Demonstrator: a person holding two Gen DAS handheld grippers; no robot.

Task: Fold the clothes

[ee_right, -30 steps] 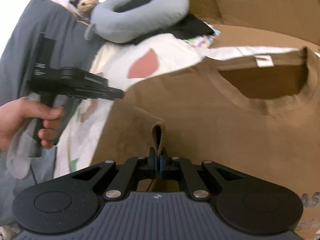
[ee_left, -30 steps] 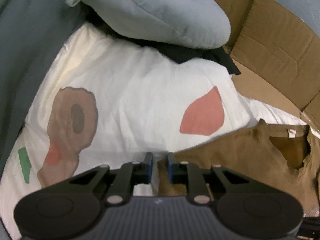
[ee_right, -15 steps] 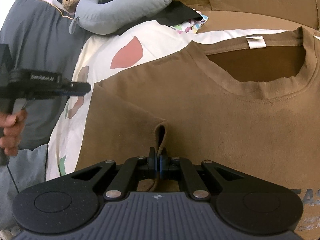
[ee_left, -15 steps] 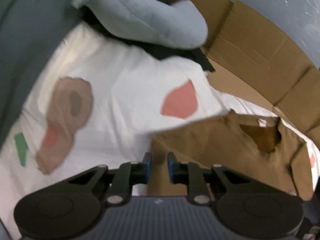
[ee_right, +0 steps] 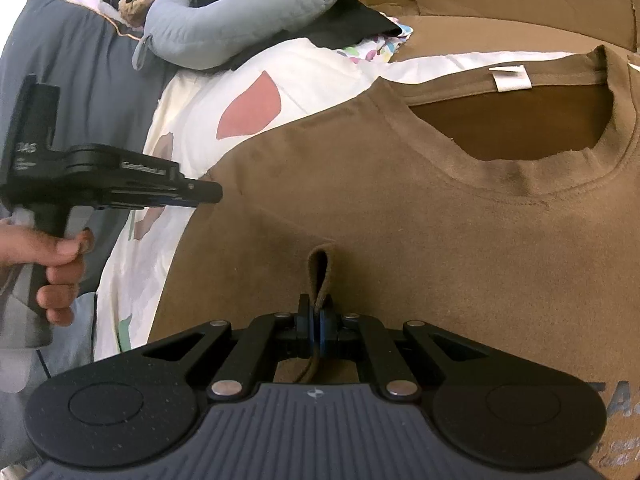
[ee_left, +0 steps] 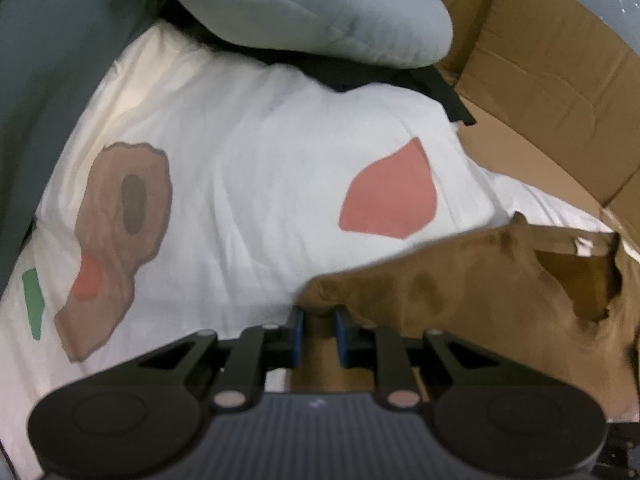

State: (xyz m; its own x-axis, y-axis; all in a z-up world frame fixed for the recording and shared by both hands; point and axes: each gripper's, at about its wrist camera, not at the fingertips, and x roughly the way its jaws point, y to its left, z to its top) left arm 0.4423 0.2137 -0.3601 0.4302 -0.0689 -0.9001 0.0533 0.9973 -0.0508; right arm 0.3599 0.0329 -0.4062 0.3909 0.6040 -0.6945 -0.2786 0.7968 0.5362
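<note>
Brown t-shirt pinched by right gripper.

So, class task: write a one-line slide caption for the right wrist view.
Right tool pinches a fold of the brown T-shirt while the left tool hovers at its edge.

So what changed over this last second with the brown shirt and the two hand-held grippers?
The brown T-shirt went from lifted and bunched to spread flatter, its collar now opened out. The left hand-held gripper, seen in the right wrist view, swung away and came back toward the shirt's left edge; cloth lies between its parted jaws. The right hand-held gripper stayed clamped on the same fold. Pillow and neck cushion unchanged.
</note>
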